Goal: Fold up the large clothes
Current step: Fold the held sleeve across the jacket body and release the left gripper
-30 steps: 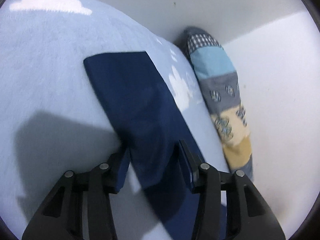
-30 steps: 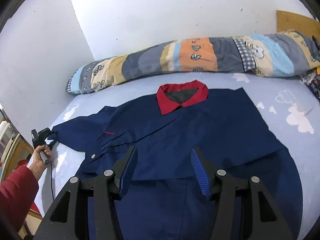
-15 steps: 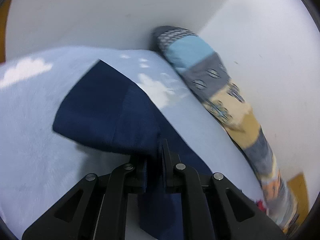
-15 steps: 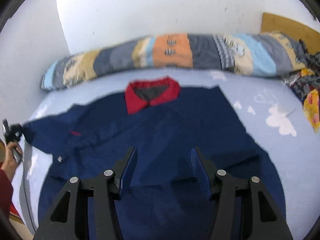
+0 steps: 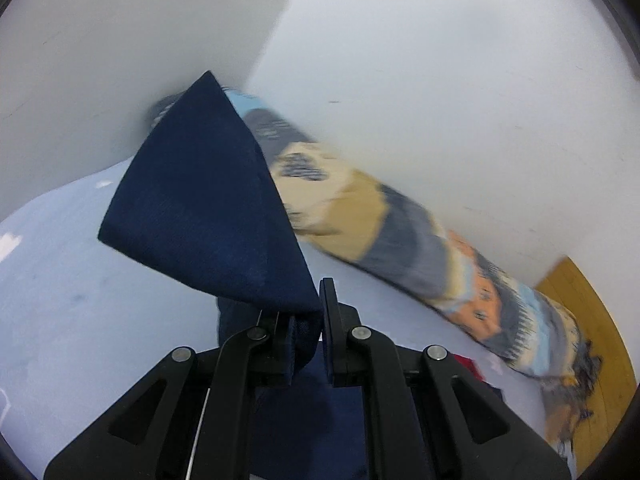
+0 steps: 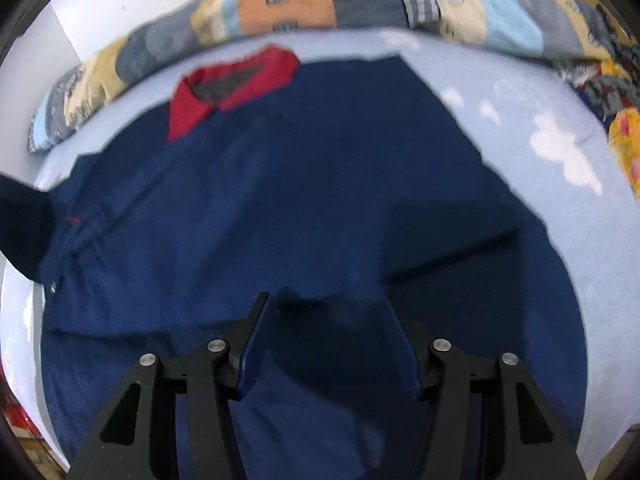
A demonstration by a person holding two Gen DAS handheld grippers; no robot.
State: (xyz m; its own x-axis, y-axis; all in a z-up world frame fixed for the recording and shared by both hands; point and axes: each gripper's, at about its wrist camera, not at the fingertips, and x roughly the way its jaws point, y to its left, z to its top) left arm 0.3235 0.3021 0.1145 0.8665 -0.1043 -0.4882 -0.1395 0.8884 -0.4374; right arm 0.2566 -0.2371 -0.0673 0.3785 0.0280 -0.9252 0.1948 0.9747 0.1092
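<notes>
The left tool (image 5: 320, 320) is clamped on the cuff end of the sleeve (image 5: 208, 216) of a navy shirt (image 6: 304, 200). The sleeve stands raised above the bed (image 5: 80, 320) in the centre of the left wrist view, its free corner pointing toward the upper middle of the frame. The right tool (image 6: 328, 344) hangs over the shirt's lower hem with its jaws apart and no cloth pinched between them.

The shirt lies spread flat on the bed. Its red collar (image 6: 232, 84) sits at upper left of the right wrist view, next to the patchwork bolster (image 6: 288, 4). The long axis runs from collar to hem, upper left to bottom centre.

Judgement: the step in hand is folding the sleeve inward across the body. To do it well, carry the cuff level over the chest, keep the sleeve taut, and lay it square to the collar-to-hem axis. The right tool could pin the hem to stop the body dragging. Motion blur limits finer detail.
</notes>
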